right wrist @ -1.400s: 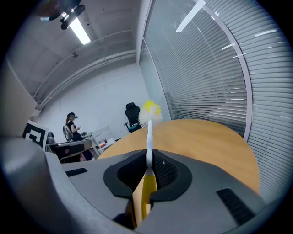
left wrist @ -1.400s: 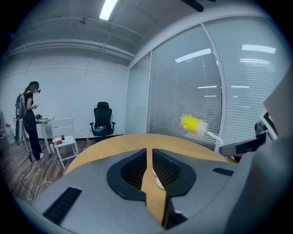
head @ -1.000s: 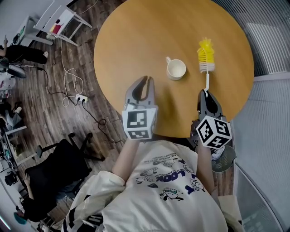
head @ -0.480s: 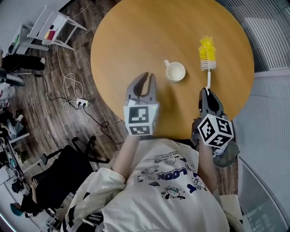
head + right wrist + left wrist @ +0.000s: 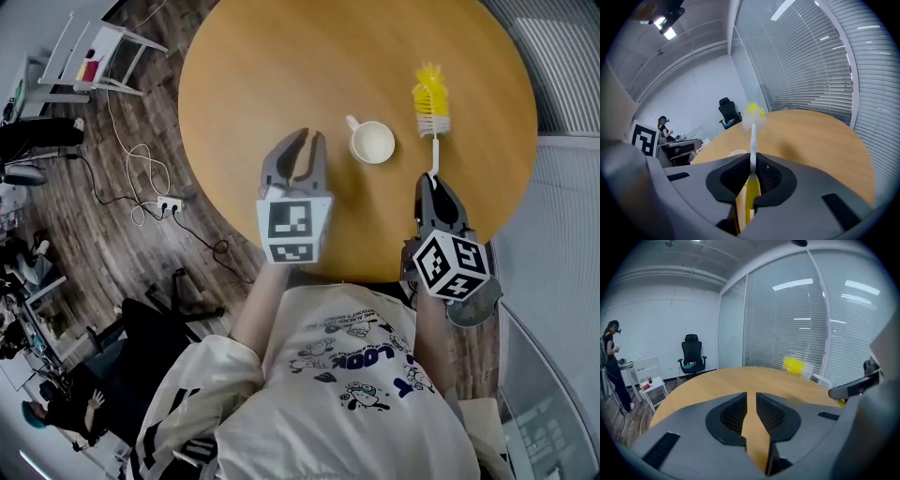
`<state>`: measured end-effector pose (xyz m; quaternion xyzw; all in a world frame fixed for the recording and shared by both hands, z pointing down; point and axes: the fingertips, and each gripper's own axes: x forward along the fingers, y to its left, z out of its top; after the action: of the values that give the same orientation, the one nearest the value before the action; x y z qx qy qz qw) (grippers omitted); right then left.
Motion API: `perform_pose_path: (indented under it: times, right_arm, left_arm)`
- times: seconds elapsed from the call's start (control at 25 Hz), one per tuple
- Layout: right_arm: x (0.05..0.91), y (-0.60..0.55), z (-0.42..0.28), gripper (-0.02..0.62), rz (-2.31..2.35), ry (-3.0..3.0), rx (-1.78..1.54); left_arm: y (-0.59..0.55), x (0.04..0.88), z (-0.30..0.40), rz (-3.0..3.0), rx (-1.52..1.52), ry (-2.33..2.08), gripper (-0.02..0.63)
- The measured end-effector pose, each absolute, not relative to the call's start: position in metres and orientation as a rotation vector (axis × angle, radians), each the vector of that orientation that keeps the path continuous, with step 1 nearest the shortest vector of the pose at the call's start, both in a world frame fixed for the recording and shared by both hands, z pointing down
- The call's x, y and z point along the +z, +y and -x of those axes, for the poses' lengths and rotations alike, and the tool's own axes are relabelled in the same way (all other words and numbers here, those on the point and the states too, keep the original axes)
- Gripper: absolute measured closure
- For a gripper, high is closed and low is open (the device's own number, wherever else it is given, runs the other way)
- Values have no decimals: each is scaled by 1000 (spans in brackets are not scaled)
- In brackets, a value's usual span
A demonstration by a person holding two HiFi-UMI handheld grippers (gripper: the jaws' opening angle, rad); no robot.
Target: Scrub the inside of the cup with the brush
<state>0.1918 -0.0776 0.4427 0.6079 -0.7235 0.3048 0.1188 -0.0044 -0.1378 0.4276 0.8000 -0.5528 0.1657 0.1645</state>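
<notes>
The left gripper (image 5: pixel 307 141) is sliding forward over the table (image 5: pixel 281 66). Its fingers (image 5: pixel 320 167) are getting closer to the cup (image 5: pixel 372 143). The cup is now sitting just to the right of the fingertips, not far ahead of them like before.

Both fingers (image 5: pixel 774 177) of right gripper (image 5: pixel 751 161) clamped on brush (image 5: pixel 753 138) abt where white stem meets yellow handle; handle runs back btw them. Stem sticks out fwd past the tips, yellow bristle head at far end, over wooden desk (image 5: pixel 820 140). Pale cup (image 5: pixel 736 152) rim peeks just beyond left fingertip, beside stem. Office chair (image 5: pixel 727 112) + blinds (image 5: pixel 806 65) far behind.
</notes>
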Motion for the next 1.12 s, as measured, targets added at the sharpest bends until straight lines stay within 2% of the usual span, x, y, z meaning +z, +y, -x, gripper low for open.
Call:
perform_pose_path:
  times: [0.4,0.52,1.12]
  right_arm:
    - [448,-80,-194,551,-1776,-2036,934]
    - [464,-82,-189,551,-1774,-2011,955]
    - [517,-83,-181,551,-1771,-1921,1024]
  left_arm:
    - [-157,445,-13,-2304,525,-1461,555]
    - [-162,465,-15,-2312,559,-1410,478]
    - [-169,547,-24,-2320,736,-1240,472]
